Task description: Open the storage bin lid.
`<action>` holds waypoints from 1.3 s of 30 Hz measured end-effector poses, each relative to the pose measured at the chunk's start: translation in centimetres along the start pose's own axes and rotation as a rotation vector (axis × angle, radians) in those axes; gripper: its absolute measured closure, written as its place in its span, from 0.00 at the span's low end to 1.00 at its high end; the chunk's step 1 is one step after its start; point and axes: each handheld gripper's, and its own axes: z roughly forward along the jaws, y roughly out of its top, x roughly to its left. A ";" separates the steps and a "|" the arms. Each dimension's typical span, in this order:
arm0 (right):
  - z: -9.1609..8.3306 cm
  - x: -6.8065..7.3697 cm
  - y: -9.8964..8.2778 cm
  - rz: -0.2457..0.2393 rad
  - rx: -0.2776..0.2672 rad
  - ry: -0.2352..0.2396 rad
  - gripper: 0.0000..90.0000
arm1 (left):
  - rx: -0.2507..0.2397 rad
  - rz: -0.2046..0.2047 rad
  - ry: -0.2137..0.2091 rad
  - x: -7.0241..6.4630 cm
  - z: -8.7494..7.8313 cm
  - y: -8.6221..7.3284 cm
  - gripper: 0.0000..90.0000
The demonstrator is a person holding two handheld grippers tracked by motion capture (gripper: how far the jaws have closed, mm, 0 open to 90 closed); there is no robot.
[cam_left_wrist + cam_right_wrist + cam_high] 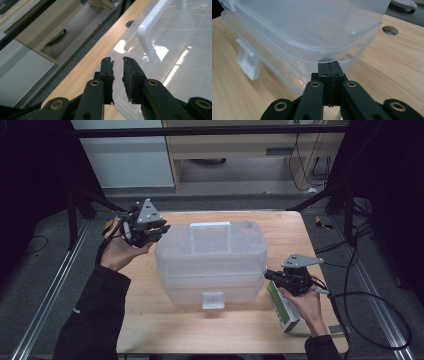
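A: Where does our box [212, 262] sit?

B: It stands in the middle of the table [150, 320], a clear plastic box with a lid [210, 240] on top. The lid's white handle [210, 226] lies toward the far edge, and the latch [212, 300] hangs on the near wall, facing us.

A: And our right gripper [267, 273]?

B: We hold it at the box's right near corner. In the right gripper view its 2 jaws are pressed flat together, and their tips sit right under the lid's rim. We cannot tell whether they touch the rim, and nothing shows between the pads.

A: Our left gripper [162, 227]?

B: It hangs above the table's far left part, just beside the lid's far left corner and clear of it. In the left gripper view the jaws stand a narrow gap apart with nothing between them; past their tips we see the lid and the handle.

A: What else is on the table?

B: A green and white carton [281, 308] lies near the right edge, under our right hand [305, 302]. A round hole [390, 30] shows in the tabletop behind the box. Beyond the table stands a wooden cabinet [240, 145], and cables [370, 295] run along the floor at right.
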 end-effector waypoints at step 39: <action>0.1 0.2 -0.2 -0.010 0.007 -0.013 1.00 | -0.047 -0.328 -0.016 -7.2 0.8 -14.7 0.99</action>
